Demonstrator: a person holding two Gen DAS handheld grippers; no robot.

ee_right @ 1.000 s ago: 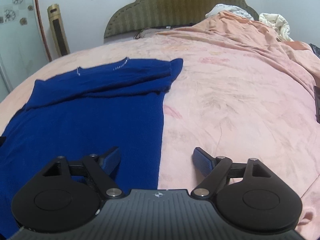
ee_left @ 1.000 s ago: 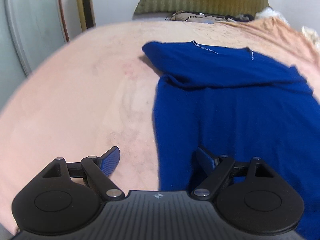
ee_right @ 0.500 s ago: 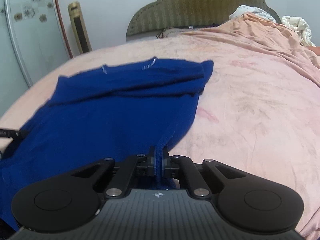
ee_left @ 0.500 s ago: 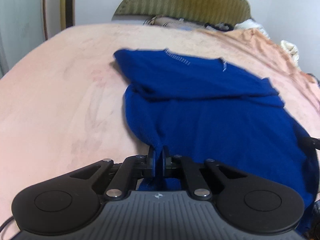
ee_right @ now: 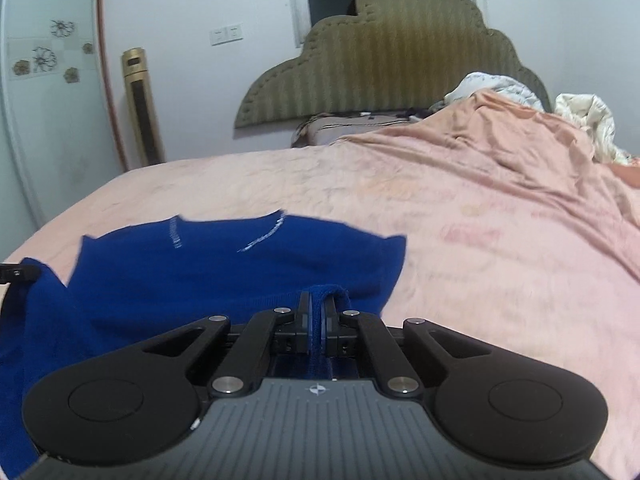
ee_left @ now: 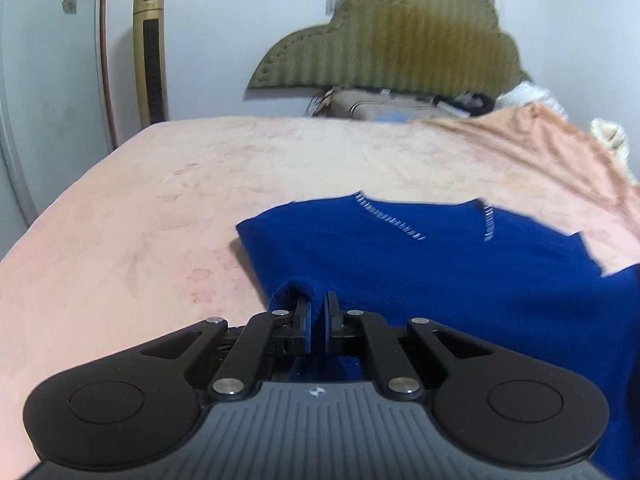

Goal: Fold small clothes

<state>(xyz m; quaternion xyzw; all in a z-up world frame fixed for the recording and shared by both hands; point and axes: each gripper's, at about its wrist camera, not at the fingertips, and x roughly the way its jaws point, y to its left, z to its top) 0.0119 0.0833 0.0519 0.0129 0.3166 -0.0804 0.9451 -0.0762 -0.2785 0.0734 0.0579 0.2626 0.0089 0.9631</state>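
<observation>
A dark blue knit top (ee_left: 420, 264) with a white-stitched neckline lies on the pink bedspread (ee_left: 160, 200). My left gripper (ee_left: 318, 312) is shut on the top's left hem edge, which bunches over the fingertips. In the right wrist view the same blue top (ee_right: 224, 272) shows, and my right gripper (ee_right: 317, 312) is shut on its right hem edge. Both held edges are lifted toward the neckline end. The left gripper's tip (ee_right: 16, 274) shows at the far left of the right wrist view.
A green padded headboard (ee_right: 392, 56) stands at the far end with pillows and bags (ee_left: 384, 106) below it. A gold tower fan (ee_left: 150, 52) stands by the left wall. A rumpled peach blanket (ee_right: 500, 152) and white bedding (ee_right: 588, 120) lie at the right.
Both grippers went from open over the hem to shut on it. They have since lifted the hem and carried it forward toward the neckline, and the views have tilted up.
</observation>
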